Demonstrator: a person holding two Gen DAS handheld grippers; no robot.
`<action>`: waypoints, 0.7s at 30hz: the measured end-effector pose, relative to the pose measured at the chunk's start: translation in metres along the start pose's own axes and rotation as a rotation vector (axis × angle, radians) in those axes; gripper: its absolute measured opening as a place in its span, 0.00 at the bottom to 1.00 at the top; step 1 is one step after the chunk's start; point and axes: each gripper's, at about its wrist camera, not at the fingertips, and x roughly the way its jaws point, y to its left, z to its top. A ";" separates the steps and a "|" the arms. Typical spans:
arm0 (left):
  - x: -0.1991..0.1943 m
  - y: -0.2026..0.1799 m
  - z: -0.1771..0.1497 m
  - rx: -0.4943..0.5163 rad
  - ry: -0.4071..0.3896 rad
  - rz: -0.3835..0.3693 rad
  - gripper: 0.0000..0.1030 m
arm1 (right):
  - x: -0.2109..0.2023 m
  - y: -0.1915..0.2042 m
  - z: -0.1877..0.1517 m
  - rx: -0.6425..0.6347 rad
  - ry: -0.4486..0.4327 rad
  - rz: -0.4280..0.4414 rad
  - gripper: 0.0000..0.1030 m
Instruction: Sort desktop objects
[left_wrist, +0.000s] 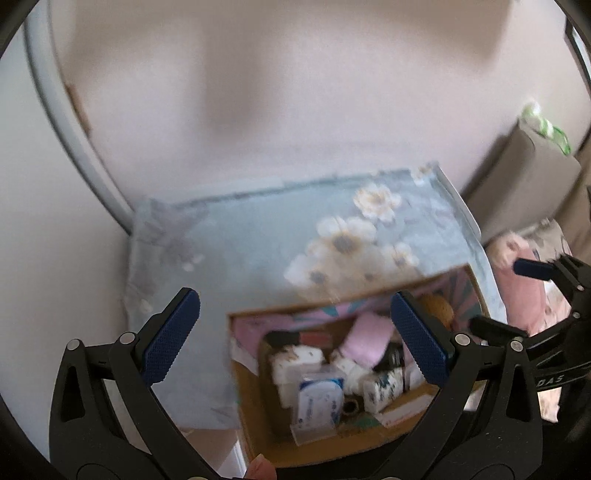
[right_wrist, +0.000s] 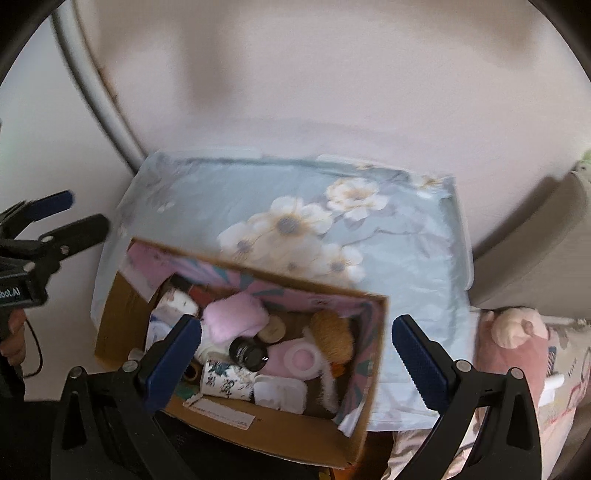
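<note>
A cardboard box (right_wrist: 125, 295) with a pink flowered lining sits on a table under a pale blue flowered cloth (right_wrist: 406, 258). Inside lie several small things: a pink fluffy pad (right_wrist: 232, 314), a dark round jar (right_wrist: 249, 352), a flowered cup (right_wrist: 225, 380), a tan brush (right_wrist: 330, 338), a white case (right_wrist: 280, 395). The box (left_wrist: 251, 413) also fills the lower middle of the left wrist view, with a blue-and-white packet (left_wrist: 319, 402) on top. My left gripper (left_wrist: 295, 332) and right gripper (right_wrist: 297, 350) both hover above the box, open and holding nothing.
A plain pale wall stands behind the table, with a white curved pipe (right_wrist: 96, 85) at the left. A pink cushion with a plush toy (right_wrist: 513, 332) lies to the right of the table. A beige box (left_wrist: 532, 177) stands at the far right.
</note>
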 end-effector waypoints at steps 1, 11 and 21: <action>-0.003 0.002 0.003 -0.007 -0.009 0.008 1.00 | -0.003 -0.002 0.002 0.014 0.000 -0.008 1.00; -0.037 0.020 0.022 -0.070 -0.082 0.032 1.00 | -0.033 -0.015 0.015 0.113 -0.028 -0.042 1.00; -0.067 0.039 0.034 -0.131 -0.160 0.076 1.00 | -0.079 -0.022 0.027 0.160 -0.143 -0.106 1.00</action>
